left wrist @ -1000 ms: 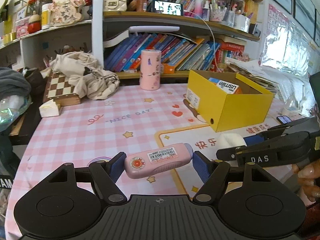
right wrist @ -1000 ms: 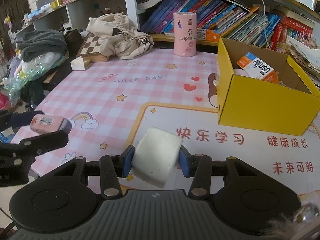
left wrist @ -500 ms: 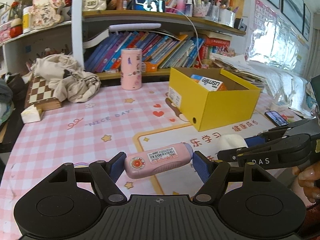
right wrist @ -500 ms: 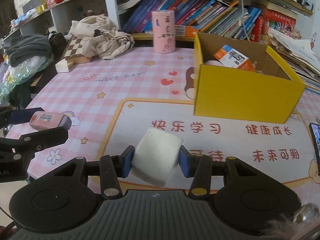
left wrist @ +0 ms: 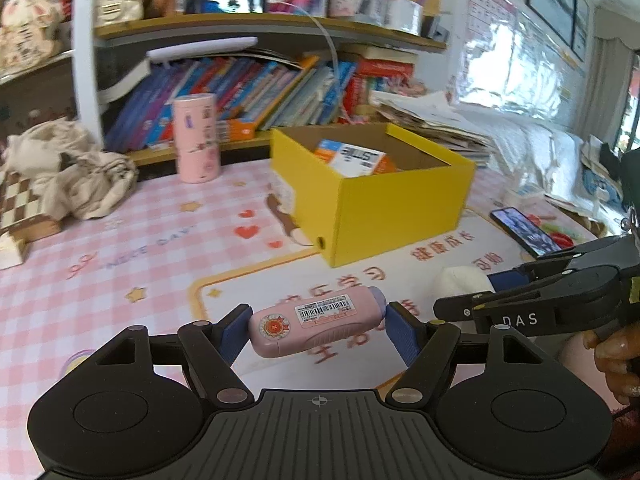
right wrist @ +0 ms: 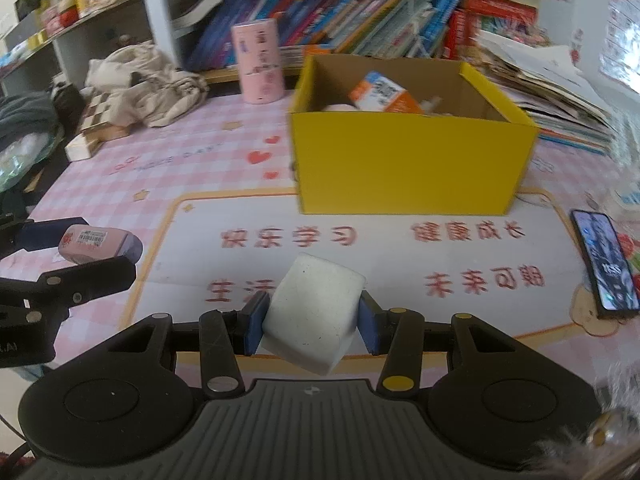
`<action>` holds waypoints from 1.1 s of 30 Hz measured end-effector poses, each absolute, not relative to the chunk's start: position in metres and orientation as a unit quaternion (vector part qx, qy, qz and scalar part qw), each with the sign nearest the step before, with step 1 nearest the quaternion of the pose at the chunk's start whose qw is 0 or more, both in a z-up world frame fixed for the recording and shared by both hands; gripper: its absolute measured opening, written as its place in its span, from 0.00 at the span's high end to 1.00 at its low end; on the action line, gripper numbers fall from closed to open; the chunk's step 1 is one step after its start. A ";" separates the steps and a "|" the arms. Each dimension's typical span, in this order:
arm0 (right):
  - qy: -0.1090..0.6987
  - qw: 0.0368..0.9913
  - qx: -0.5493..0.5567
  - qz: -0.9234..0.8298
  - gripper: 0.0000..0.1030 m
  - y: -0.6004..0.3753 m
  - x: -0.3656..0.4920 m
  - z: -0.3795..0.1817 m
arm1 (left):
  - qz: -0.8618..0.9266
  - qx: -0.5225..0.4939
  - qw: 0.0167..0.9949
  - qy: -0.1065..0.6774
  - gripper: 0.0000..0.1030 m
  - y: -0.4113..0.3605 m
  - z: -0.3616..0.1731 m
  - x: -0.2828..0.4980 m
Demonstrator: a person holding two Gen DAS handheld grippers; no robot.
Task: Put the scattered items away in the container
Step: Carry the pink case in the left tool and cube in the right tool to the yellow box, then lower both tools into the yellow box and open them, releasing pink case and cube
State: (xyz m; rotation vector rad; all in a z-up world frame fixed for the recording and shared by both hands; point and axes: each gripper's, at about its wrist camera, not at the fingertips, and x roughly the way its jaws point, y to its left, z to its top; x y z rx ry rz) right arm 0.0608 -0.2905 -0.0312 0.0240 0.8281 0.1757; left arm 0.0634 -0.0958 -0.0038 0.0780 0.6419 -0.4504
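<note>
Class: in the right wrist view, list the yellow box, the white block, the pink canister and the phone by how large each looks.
1. yellow box
2. white block, though nearness to the camera enlarges it
3 and 4. pink canister and phone: look about alike, so unranked.

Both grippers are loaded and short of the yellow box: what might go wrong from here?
The pink tube is pinched end to end by the left gripper, so it may pivot or slip out. The white block sits tilted in the right gripper and may twist. The yellow box already holds an orange carton, so dropped items could catch on it.
</note>
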 end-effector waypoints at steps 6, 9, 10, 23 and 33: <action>0.406 0.911 0.026 0.065 0.57 -0.323 0.062 -0.034 | -0.241 0.048 0.916 0.318 0.29 -0.127 -0.005 0.072; 0.409 0.910 0.030 0.059 0.57 -0.337 0.065 -0.035 | -0.248 0.052 0.912 0.322 0.29 -0.142 -0.006 0.076; 0.410 0.910 0.031 0.057 0.57 -0.343 0.066 -0.036 | -0.249 0.053 0.912 0.323 0.29 -0.147 -0.007 0.077; 0.411 0.909 0.044 0.049 0.57 -0.399 0.089 -0.035 | -0.259 0.061 0.909 0.320 0.29 -0.205 -0.005 0.101; 0.359 0.929 0.050 0.072 0.57 -0.430 0.127 -0.011 | -0.236 0.052 0.933 0.267 0.29 -0.228 0.028 0.131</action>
